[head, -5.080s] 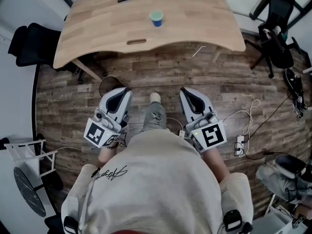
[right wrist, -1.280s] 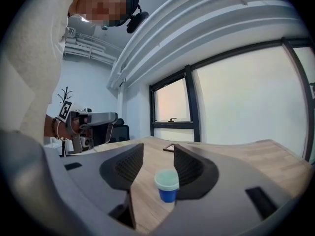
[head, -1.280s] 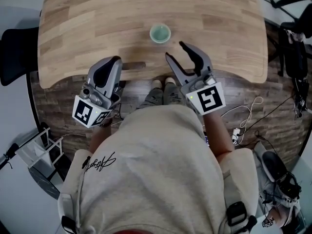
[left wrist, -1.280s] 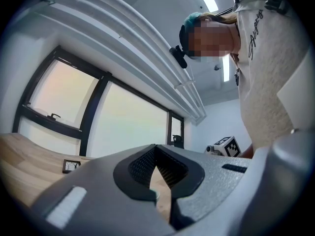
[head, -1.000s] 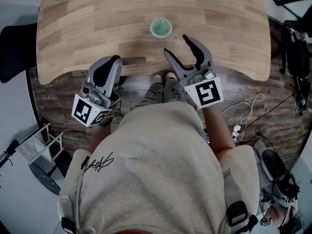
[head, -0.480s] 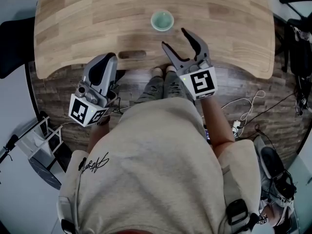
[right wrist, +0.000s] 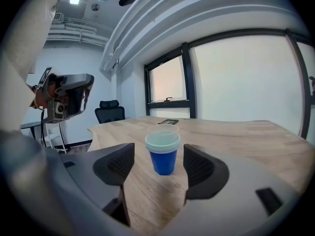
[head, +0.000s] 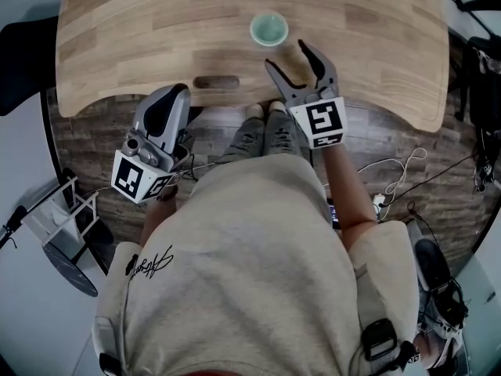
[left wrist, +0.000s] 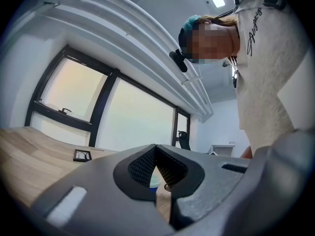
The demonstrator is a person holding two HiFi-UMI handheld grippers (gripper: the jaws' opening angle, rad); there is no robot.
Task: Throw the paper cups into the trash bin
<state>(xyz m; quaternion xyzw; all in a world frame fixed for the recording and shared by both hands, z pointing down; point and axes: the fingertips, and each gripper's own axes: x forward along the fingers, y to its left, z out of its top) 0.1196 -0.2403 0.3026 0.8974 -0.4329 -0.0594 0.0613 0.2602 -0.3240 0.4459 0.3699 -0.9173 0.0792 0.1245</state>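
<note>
A stack of blue paper cups (head: 268,30) with a pale rim stands upright on the wooden table (head: 141,30), near its front edge. My right gripper (head: 288,56) hovers just short of it, pointing at it and tilted slightly down. Its jaws have just been opening and stand open with nothing between them. In the right gripper view the cups (right wrist: 163,154) sit a little beyond the two fingertips (right wrist: 126,157), untouched. My left gripper (head: 175,94) hangs shut and empty at the table's front edge, left of the cups. No trash bin shows.
A slot (head: 217,81) is cut in the table near its front edge. A small black frame (left wrist: 81,155) lies far back on the table. Cables (head: 395,180) trail over the wood floor at right. A white rack (head: 55,219) stands at left, an office chair (right wrist: 110,113) beyond the table.
My right gripper has sunk and moved toward the cups, and its jaws stand wider apart. The left gripper has hardly moved.
</note>
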